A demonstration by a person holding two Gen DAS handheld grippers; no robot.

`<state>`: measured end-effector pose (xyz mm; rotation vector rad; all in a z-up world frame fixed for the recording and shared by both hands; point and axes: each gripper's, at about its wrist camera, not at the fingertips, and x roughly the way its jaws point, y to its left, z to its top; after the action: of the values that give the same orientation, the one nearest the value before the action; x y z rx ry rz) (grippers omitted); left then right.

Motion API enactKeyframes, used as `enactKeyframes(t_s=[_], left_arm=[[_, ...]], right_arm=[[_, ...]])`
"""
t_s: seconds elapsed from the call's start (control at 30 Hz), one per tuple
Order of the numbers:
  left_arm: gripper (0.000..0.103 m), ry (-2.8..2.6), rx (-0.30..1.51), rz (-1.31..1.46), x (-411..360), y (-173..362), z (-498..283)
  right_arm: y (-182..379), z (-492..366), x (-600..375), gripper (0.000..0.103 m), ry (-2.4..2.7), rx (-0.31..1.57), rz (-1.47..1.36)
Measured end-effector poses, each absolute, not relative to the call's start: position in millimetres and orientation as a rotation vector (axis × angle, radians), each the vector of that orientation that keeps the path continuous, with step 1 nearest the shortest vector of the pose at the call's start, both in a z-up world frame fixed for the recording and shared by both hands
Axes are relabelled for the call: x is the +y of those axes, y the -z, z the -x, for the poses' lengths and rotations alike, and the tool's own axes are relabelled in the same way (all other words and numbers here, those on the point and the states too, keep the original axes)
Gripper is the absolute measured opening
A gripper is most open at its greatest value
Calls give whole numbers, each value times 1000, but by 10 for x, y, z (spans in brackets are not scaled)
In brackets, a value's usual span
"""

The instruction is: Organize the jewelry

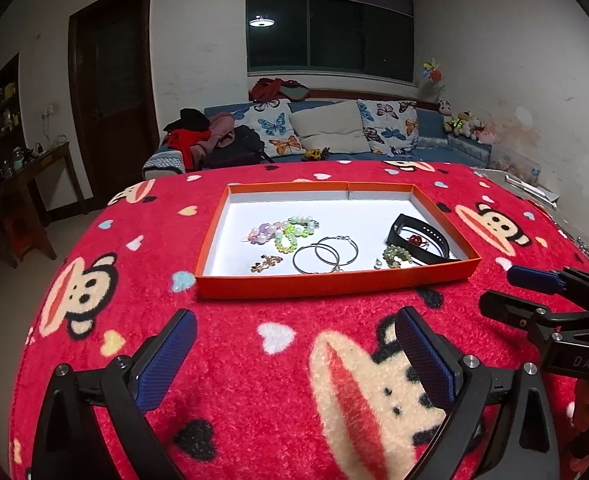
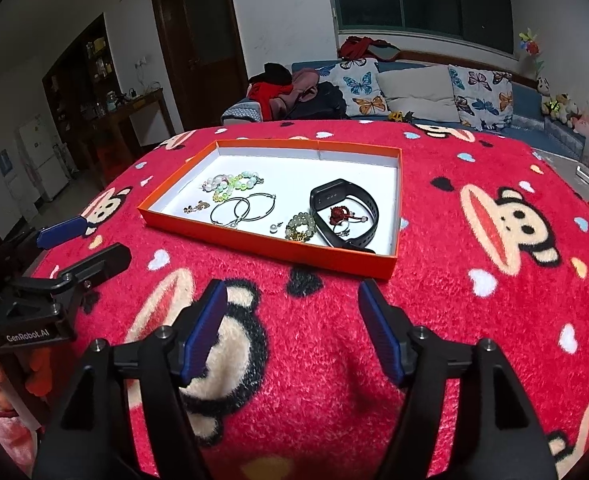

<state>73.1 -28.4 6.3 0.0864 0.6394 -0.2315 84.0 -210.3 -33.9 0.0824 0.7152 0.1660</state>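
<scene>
Both my grippers hang over the red monkey blanket [image 1: 222, 344], short of the orange tray [image 1: 334, 282], and neither holds anything: the left gripper [image 1: 294, 344] has its jaws spread wide with only blanket between them, and the right gripper [image 2: 292, 324] stands open too, a little narrower, likewise empty. The jewelry lies inside the tray: bead bracelets [image 1: 290, 230] toward the far left, two hoop earrings [image 1: 324, 254] overlapping in the middle, a small gold piece [image 1: 266, 263] near the front wall, a green bead ring [image 2: 302, 224] just beside the black band [image 2: 344, 216], with a red charm [image 2: 340, 213] lying within the band's loop. I judge that I am between picks, or at the start, with nothing yet chosen. The next move calls for reaching over the front wall and closing on one small piece without dragging its neighbours; the hoops look awkward, thin and flat on the white floor. My right view shows a small pearl stud [image 2: 273, 228] clearly, and a white fridge [image 2: 38, 152] far left; my left view shows loose things at the table's right edge, too small to name.
</scene>
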Motion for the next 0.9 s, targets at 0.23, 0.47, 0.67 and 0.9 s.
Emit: enactKeyframes(t_s=[0.23,0.47,0.67,0.9], left_arm=[[103,205,639,-61,-160,-65,-684],[103,183,648,-66,-88,-64,-625],[103,179,653,-51,-62,-59,-565],[103,169,648,-53,-41,-72,-484]], right_arm=[[327,-783,-2116,71,-159,711,-88],[310,-726,-2103,74,-162,705,-87],[316,-681,-2096,75,-161,705,-76],[316,-645,-2099,78,-159,706,-75]])
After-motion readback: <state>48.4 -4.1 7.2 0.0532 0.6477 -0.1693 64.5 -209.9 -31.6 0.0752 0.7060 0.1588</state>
